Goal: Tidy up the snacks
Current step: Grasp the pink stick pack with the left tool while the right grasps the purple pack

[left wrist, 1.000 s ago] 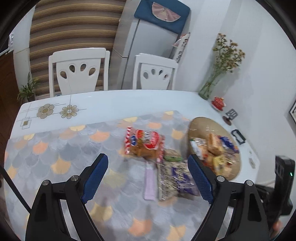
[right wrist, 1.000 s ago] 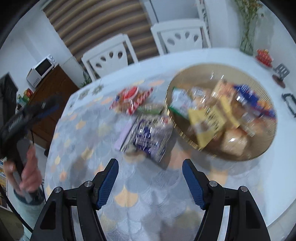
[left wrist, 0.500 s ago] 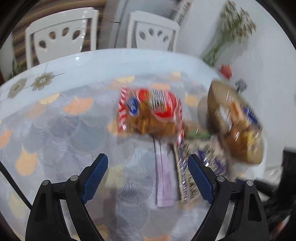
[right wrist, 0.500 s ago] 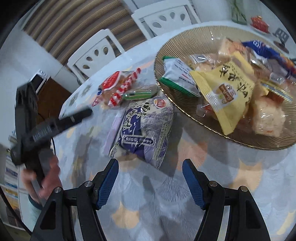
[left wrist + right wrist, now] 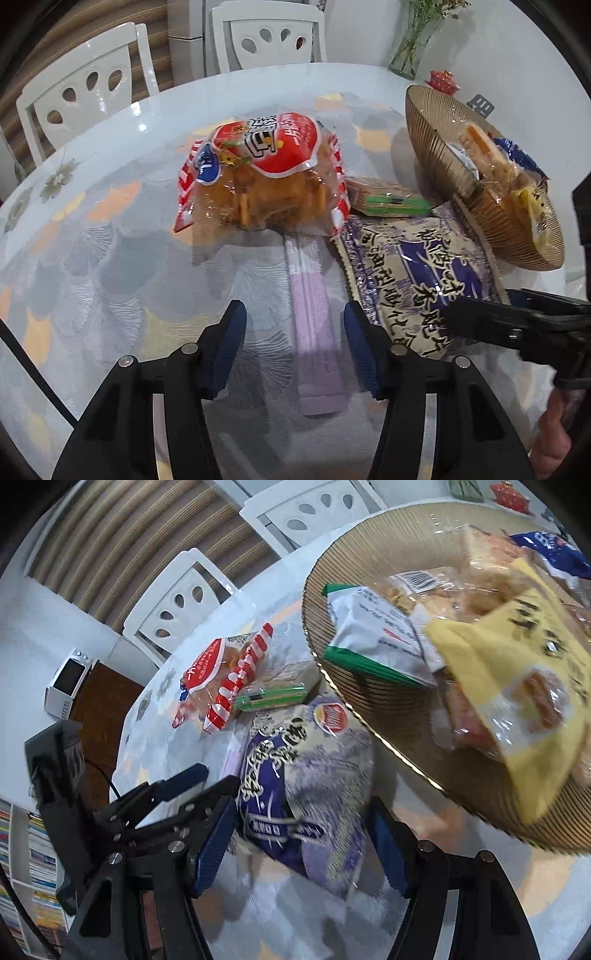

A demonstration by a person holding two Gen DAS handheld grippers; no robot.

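a purple-and-cream snack bag (image 5: 295, 786) is seen lying flat on the patterned cloth (image 5: 92, 266) of the table (image 5: 229, 88), its near end placed between the blue pads of the right tongs (image 5: 301, 843); those jaws are held about half open, and it cannot be told whether the pads are touching the wrapper. just beside the bag, a slim lilac packet (image 5: 314, 325) is laid lengthwise, and the left tongs (image 5: 293, 345) are set astride its near end with the jaws closing, the packet between them but gaps still visible on both sides. beyond the lilac packet, a clear bag of golden biscuits with a red-and-white label (image 5: 262, 173) is found, its near edge overlapping the packet's far end. a small green-labelled pack (image 5: 388, 201) is wedged between the biscuit bag, the purple bag and the ribbed amber bowl (image 5: 436, 155). the bowl is seen on the table to the right, touching the purple bag's far corner, and is filled with snacks: a white-and-green sachet (image 5: 373, 638), a yellow bag (image 5: 517, 686) and a blue wrapper (image 5: 550, 550) among them. part of a hand (image 5: 554, 435) is shown at the lower right edge of the left view. two white chairs (image 5: 266, 37) are placed at the table's far side, and a glass vase of stems (image 5: 413, 51) is stood near the wall.
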